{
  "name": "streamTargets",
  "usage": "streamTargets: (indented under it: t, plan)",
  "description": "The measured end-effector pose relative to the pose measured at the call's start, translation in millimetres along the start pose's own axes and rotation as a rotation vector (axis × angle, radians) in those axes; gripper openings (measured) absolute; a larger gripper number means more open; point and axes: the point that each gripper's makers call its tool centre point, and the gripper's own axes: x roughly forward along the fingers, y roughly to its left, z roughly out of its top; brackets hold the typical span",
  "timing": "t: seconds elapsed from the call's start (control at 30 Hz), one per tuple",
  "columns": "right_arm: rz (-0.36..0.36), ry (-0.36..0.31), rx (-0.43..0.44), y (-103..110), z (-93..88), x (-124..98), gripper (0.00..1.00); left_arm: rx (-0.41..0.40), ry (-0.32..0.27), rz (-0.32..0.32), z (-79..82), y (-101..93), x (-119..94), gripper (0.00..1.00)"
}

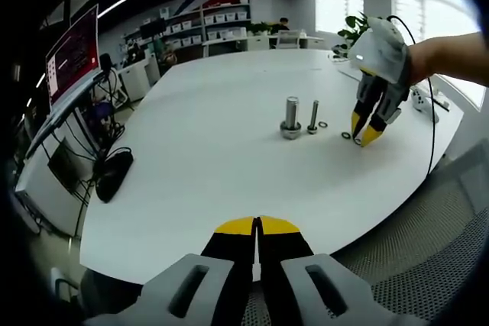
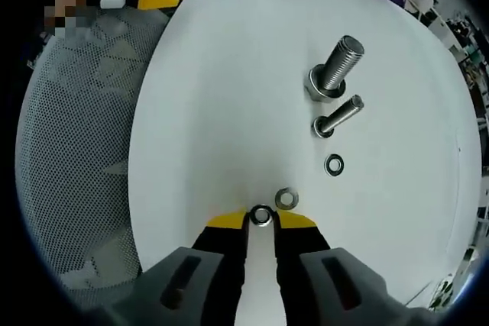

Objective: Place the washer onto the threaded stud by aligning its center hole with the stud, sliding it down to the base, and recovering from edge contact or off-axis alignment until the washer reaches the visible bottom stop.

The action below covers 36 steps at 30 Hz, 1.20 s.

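Two tools at work: my right tool (image 2: 261, 219) pinches a washer (image 2: 261, 215) at its tips, low on the white surface (image 2: 214, 97).
My left tool (image 1: 257, 226) sits clenched with nothing in it, at the near edge. Just beside the held washer lies a second washer (image 2: 286, 198), a third (image 2: 334, 164) farther on, then the thin threaded stud (image 2: 336, 117) and the thick bolt (image 2: 335, 69), both upright.
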Motion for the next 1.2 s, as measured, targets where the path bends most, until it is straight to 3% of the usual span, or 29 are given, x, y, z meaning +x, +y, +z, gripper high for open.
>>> streamTargets:
  t: [0.73,0.87,1.2]
  plan:
    - [-0.053,-0.013,0.04,1,-0.8,0,0.15,-0.003,-0.008,-0.001,1.2,-0.1,0,0.0]
    - [-0.064,-0.028,0.111,-1,-1.6,-1,0.15,-0.005,-0.007,0.0,1.0,0.2,0,0.0]
    - [-0.07,-0.085,0.171,-2,4.7,-13,0.15,-0.007,0.001,0.002,-0.2,0.5,0,0.0]
